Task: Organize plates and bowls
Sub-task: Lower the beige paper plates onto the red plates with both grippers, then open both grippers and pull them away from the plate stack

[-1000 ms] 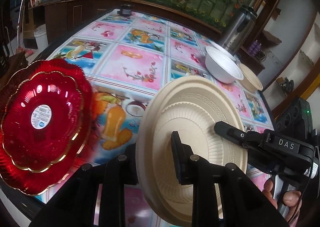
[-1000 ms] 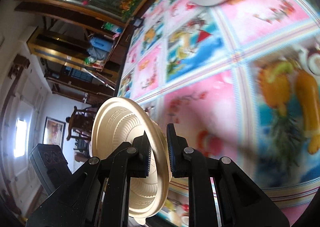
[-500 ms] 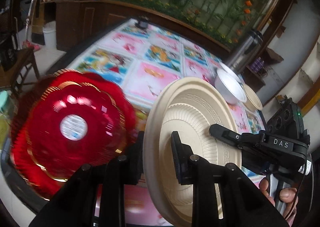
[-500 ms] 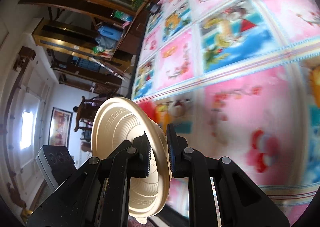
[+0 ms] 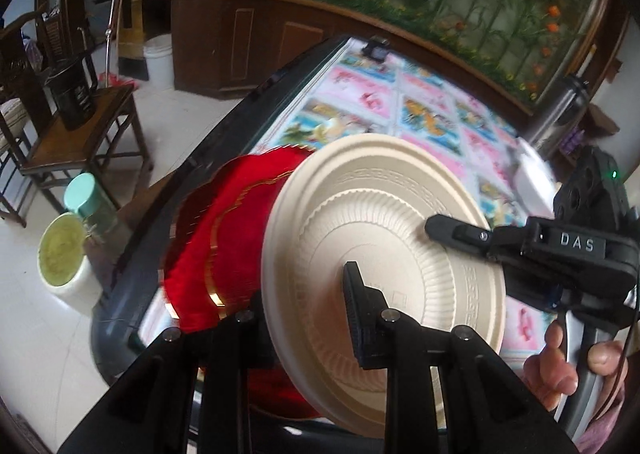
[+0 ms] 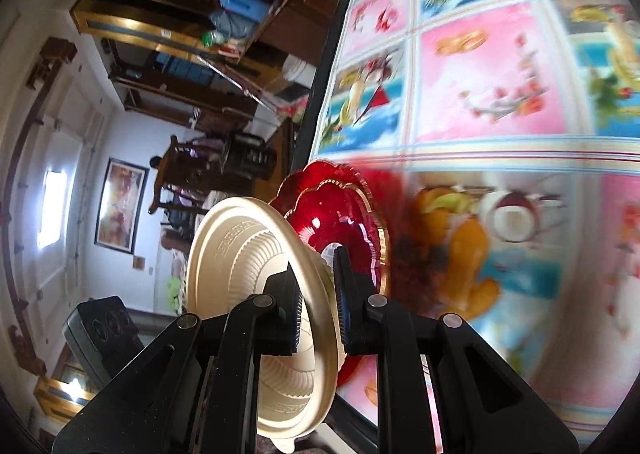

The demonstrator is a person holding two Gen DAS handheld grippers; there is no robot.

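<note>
While both grippers, left gripper (image 5: 308, 306) and right gripper (image 6: 316, 294), stay clenched on the cream plate (image 5: 384, 238), it now overlaps the red plates (image 5: 224, 230) at lower centre, near stacking.

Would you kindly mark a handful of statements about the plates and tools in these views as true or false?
1. Both tools grip the cream plate. True: the left tool and right tool clamp its rim.
2. The cream plate lies flat on the table. False: it is held up on edge.
3. The red plates have gold-trimmed scalloped edges. True.
4. The red plates sit at the table's far end. False: they lie near the table edge, just behind the cream plate.
5. A person's hand holds the right tool's handle. True.
</note>
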